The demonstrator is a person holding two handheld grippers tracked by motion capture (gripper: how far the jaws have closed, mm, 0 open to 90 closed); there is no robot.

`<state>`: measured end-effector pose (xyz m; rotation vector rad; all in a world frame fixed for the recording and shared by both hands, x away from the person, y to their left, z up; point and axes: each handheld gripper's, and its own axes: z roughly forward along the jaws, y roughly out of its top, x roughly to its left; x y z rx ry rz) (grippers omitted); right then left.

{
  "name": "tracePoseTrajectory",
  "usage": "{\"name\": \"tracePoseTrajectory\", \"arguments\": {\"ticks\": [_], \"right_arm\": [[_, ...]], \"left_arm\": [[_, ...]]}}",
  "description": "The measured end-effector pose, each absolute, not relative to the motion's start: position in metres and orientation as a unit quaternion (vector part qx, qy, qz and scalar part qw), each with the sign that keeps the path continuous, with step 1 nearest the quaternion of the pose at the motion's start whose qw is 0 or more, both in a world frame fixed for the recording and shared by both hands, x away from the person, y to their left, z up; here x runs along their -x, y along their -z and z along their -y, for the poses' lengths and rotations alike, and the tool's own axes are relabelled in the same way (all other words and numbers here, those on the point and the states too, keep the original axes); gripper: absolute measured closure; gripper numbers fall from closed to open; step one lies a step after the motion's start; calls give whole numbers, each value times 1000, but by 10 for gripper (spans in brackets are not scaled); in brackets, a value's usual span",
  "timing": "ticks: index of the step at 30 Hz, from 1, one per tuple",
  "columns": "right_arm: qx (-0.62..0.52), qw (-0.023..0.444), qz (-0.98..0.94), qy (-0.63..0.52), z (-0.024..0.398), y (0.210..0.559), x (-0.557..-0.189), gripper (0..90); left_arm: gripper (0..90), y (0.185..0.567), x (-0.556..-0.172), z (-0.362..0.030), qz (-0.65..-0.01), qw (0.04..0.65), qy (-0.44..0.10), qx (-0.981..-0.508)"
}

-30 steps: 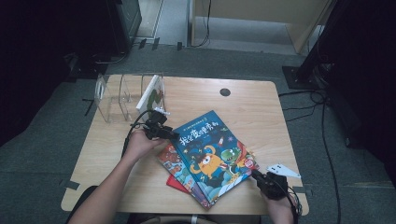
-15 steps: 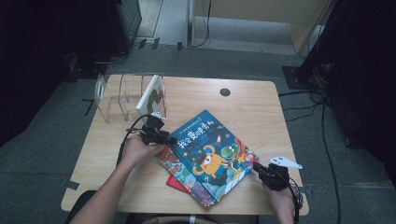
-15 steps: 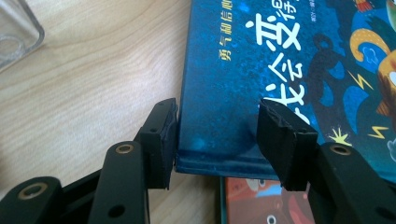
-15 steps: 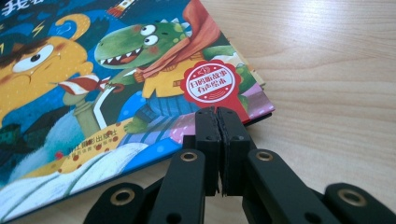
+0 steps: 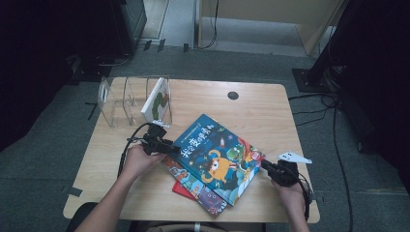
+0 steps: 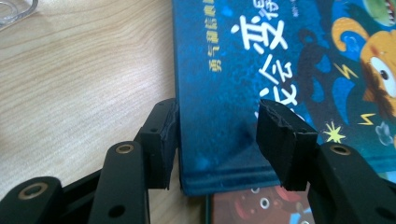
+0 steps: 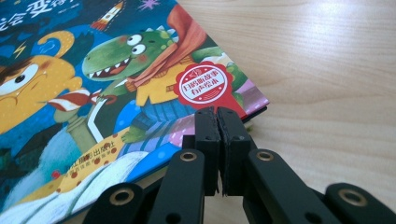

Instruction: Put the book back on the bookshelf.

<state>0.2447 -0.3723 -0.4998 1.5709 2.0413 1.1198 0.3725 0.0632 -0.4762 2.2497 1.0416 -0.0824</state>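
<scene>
While book lies flat: blue book [image 5: 216, 157] tops the stack
Left gripper [image 6: 217, 140]: jaws apart, straddling its corner; holding nothing
Right gripper [image 7: 217, 140]: jaws closed together, empty, at its edge

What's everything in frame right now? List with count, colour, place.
top picture book: 1, dark blue cover with cartoon dinosaur, table centre, top of the stack
lower books: at least 2, one dark patterned, one red, under the top book
clear rack: 1, transparent, back left of table
upright book: 1, white and green, standing in the rack's right slot
table: 1, light wood
cable hole: 1, dark, back of table
left hand-held gripper: 1, black, jaws apart astride the top book's corner
right hand-held gripper: 1, black, jaws shut at the book's opposite corner
forearms: 2, entering from bottom edge
</scene>
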Motion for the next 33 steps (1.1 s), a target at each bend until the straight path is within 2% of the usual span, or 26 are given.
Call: {"name": "tracePoseTrajectory", "arguments": {"ticks": [19,33], "right_arm": [[-528,166,-732,-398,362,503,-276,883],[-524,160,-736,-397,357,502,-284,898]], "left_arm": [[472,482,-380,-68,-420,334,27,-844],[477,480,-366,-76,-425,323,27,-845]]}}
